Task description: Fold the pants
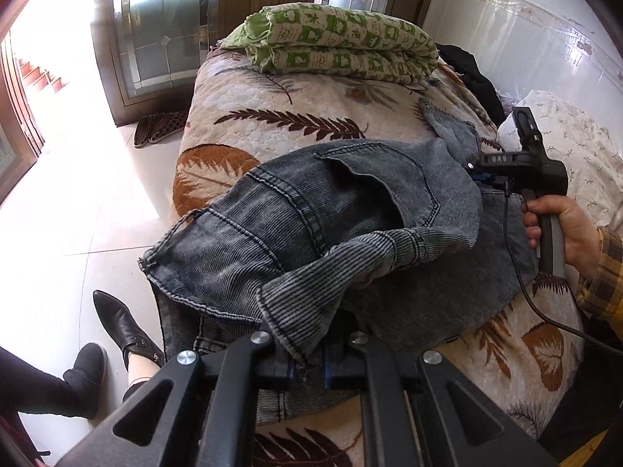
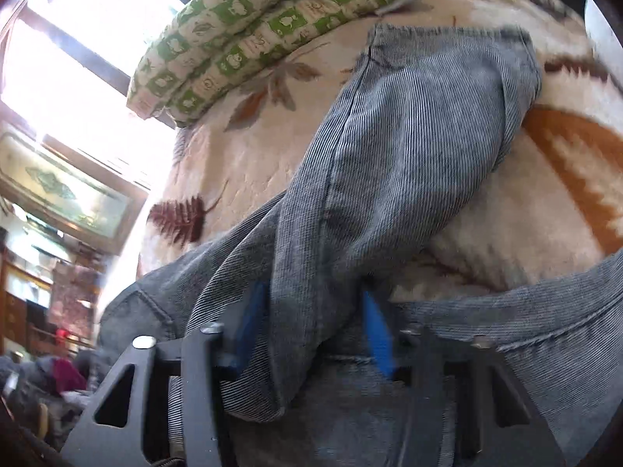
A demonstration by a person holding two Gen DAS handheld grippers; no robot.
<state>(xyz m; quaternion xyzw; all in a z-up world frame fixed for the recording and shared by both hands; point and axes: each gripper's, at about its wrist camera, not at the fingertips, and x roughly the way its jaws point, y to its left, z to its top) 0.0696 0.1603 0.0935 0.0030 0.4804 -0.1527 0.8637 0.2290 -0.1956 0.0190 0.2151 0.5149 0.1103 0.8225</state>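
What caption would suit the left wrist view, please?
Left tool grips grey pants on a leaf-patterned bed.

At the upper left of my left view, a stained-glass door point(image 1: 163, 31) glows with daylight over pale floor tiles point(image 1: 70, 202). My bed's leaf-print quilt point(image 1: 272, 116) fills the middle, a green checked blanket point(image 1: 342, 39) folded at top centre. Glossy white wall point(image 1: 525, 39) at upper right.
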